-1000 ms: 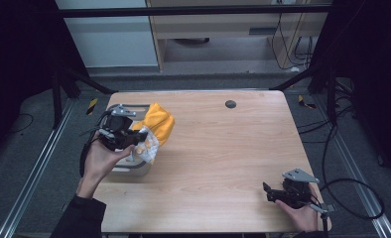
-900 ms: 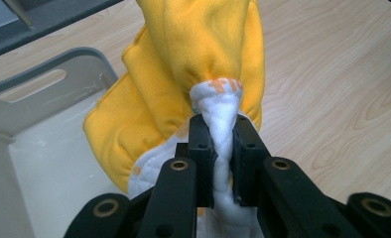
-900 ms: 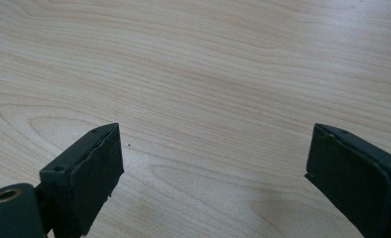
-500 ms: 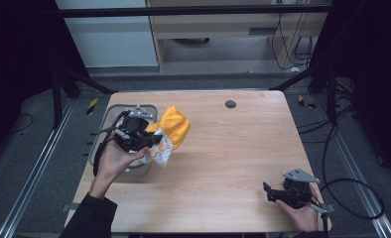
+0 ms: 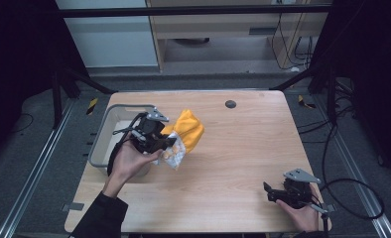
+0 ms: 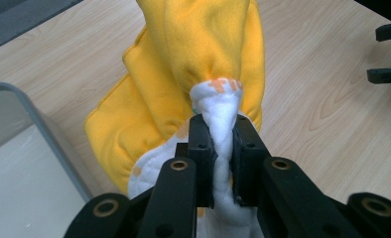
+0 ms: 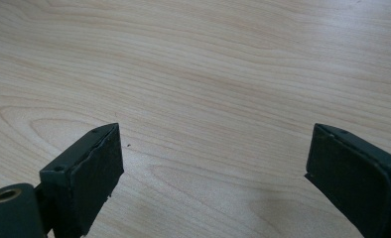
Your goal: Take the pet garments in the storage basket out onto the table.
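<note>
A yellow cloth with a white, orange-printed lining [image 5: 186,133] hangs in the air just right of a grey bin [image 5: 100,144], over the wooden table [image 5: 233,163]. My left gripper [image 5: 164,144] is shut on the cloth's white edge; in the left gripper view the white fold [image 6: 222,134] is pinched between the two black pads and the yellow part [image 6: 183,64] bunches beyond them. My right gripper [image 5: 269,192] rests low at the table's front right corner, open, with bare wood between its pads [image 7: 92,173].
A small dark round hole [image 5: 230,104] sits in the table near its far edge. Dark frame legs and cables stand around the table on the floor. The right gripper's jaw tips [image 6: 389,52] show at the upper right of the left gripper view.
My left gripper has carried the cloth to the right, from over the bin out toward the table. The right gripper has stayed where it was.
</note>
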Available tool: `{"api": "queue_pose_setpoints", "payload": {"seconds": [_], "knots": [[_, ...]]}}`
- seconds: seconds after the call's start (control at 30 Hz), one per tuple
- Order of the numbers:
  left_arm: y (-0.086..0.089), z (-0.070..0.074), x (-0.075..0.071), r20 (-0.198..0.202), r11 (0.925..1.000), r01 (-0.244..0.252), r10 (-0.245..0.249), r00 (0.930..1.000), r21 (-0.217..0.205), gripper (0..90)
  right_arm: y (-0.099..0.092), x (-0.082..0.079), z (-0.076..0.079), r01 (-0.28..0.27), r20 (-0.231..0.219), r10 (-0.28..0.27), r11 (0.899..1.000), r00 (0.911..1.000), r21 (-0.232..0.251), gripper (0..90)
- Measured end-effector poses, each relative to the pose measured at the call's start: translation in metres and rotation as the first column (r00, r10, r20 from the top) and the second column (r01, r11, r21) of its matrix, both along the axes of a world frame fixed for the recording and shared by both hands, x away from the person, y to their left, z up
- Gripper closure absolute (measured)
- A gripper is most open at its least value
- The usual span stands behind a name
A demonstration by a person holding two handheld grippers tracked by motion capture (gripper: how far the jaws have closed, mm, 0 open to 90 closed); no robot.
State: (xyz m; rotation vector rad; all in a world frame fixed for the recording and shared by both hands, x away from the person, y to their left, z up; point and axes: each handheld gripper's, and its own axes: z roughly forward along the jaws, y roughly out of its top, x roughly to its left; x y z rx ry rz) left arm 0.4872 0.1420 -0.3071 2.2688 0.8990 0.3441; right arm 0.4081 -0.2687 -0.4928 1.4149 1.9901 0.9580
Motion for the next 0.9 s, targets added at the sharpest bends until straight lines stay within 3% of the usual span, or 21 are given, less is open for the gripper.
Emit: {"api": "queue_pose_setpoints", "payload": {"seconds": [0.53, 0.9], "knots": [[-0.031, -0.02, 0.003, -0.029, 0.9974, 0.063, -0.063, 0.9976, 0.034, 81.7, 0.0, 0.0, 0.0, 0.001, 0.002, -0.001, 1.0, 1.0, -0.001, 7.6], [-0.046, -0.041, 0.008, -0.06, 0.9958, 0.078, -0.075, 0.9954, 0.048, 81.7, 0.001, 0.0, 0.0, 0.0, -0.002, 0.0, 1.0, 1.0, 0.0, 7.6]]}}
